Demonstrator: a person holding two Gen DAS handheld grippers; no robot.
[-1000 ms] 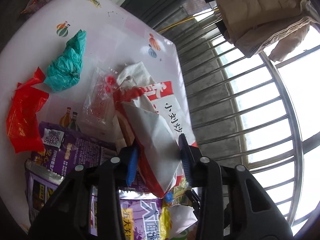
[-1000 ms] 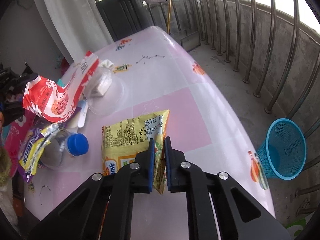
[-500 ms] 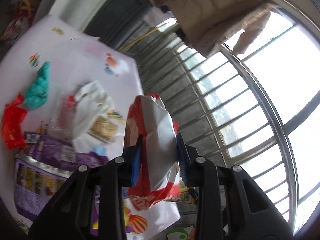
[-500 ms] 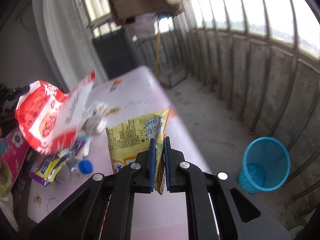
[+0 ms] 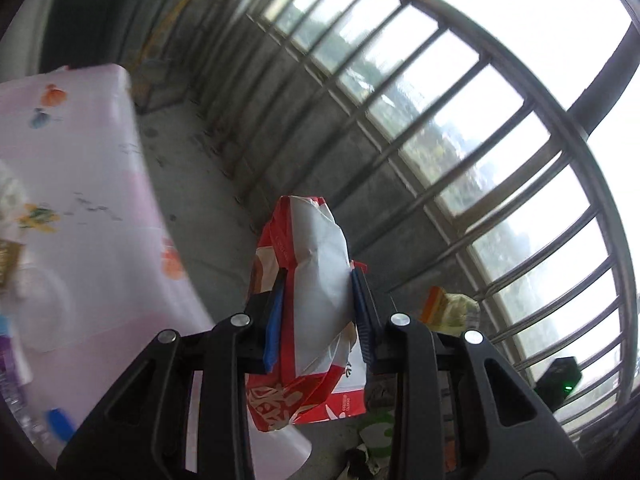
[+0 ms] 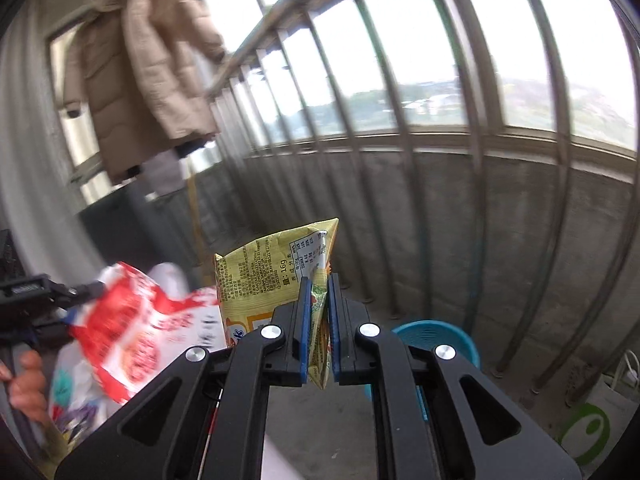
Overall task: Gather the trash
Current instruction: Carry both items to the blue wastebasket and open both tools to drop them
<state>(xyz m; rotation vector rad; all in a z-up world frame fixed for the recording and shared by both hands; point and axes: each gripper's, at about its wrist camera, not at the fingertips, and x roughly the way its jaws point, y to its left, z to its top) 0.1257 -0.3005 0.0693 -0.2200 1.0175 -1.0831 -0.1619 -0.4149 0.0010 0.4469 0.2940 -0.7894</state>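
Note:
My left gripper [image 5: 318, 292] is shut on a red and white snack bag [image 5: 316, 280] and holds it in the air past the edge of the pink table [image 5: 92, 208]. The same bag shows at the left of the right wrist view [image 6: 136, 328]. My right gripper [image 6: 318, 300] is shut on a yellow snack packet [image 6: 272, 268], also lifted off the table. A blue mesh bin [image 6: 436, 334] stands on the floor just behind and below the right gripper, partly hidden by it.
A concrete balcony wall with metal window bars [image 6: 472, 160] runs ahead. A beige jacket [image 6: 140, 76] hangs at the upper left. More litter lies on the table's left edge [image 5: 12, 256]. A white bag with a green logo [image 6: 588, 428] sits on the floor at the right.
Both grippers have lifted their bags off the table and swung toward the balcony wall. The table has slid out of the right view and the blue bin is now closer.

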